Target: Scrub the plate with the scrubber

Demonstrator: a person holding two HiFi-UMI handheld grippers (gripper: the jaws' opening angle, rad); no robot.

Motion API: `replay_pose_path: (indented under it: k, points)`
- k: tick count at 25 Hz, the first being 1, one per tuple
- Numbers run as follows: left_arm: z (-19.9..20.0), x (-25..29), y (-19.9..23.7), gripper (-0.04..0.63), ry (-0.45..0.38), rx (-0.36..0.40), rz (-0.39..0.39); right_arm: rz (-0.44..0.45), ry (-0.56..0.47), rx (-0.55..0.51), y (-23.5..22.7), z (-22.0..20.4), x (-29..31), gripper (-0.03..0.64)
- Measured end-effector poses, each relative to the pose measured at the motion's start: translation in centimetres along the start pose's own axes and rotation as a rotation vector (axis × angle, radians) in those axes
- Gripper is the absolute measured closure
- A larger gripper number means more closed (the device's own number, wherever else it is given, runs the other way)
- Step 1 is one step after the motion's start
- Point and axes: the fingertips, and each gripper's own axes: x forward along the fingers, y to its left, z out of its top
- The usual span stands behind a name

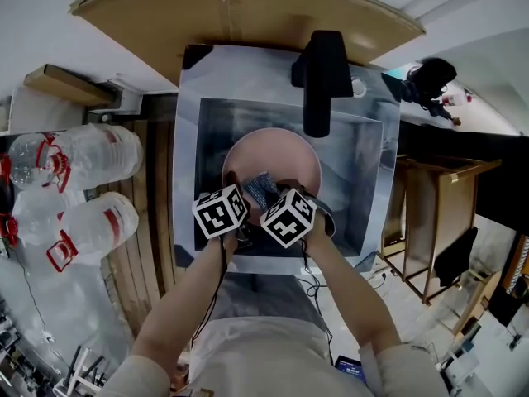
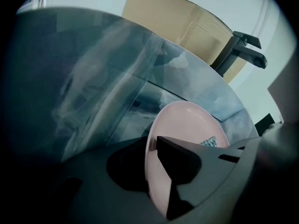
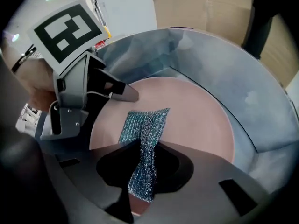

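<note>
A pink plate [image 1: 277, 157] stands tilted in the steel sink [image 1: 372, 180]. My left gripper [image 1: 240, 198] is shut on the plate's near-left rim; in the left gripper view the plate [image 2: 187, 122] runs edge-on between the jaws of that gripper [image 2: 152, 166]. My right gripper [image 1: 278, 198] is shut on a blue-green mesh scrubber [image 1: 263, 188]. In the right gripper view the scrubber [image 3: 145, 127] hangs out of the gripper [image 3: 142, 171] and lies on the plate's face [image 3: 198, 111]. The left gripper [image 3: 122, 92] shows at the plate's left rim. A corner of the scrubber [image 2: 209, 142] shows past the left gripper.
A black faucet [image 1: 325, 77] reaches over the sink's back edge. Large clear water bottles [image 1: 78, 184] lie on the floor to the left. A brown curved board [image 1: 248, 11] stands behind the sink. Sink walls [image 3: 233, 73] close in around the plate.
</note>
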Motion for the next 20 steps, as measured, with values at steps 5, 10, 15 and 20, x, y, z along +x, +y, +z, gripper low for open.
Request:
replay_pose_path:
  k: [5, 10, 15, 20]
  points:
    - [0.2, 0.1, 0.0, 0.522, -0.009, -0.008, -0.009, -0.03, -0.005, -0.088, -0.6, 3.6, 1.9, 0.502]
    - [0.6, -0.1, -0.3, 0.525, -0.014, -0.014, -0.021, -0.042, 0.022, -0.147, -2.0, 5.0, 2.1, 0.492]
    - [0.6, 0.2, -0.1, 0.523, -0.019, -0.01, -0.025, 0.025, 0.009, -0.132, -3.1, 5.1, 1.9, 0.483]
    - [0.5, 0.4, -0.2, 0.523, -0.008, 0.021, -0.041, -0.089, -0.06, -0.081, -7.2, 5.8, 1.2, 0.494]
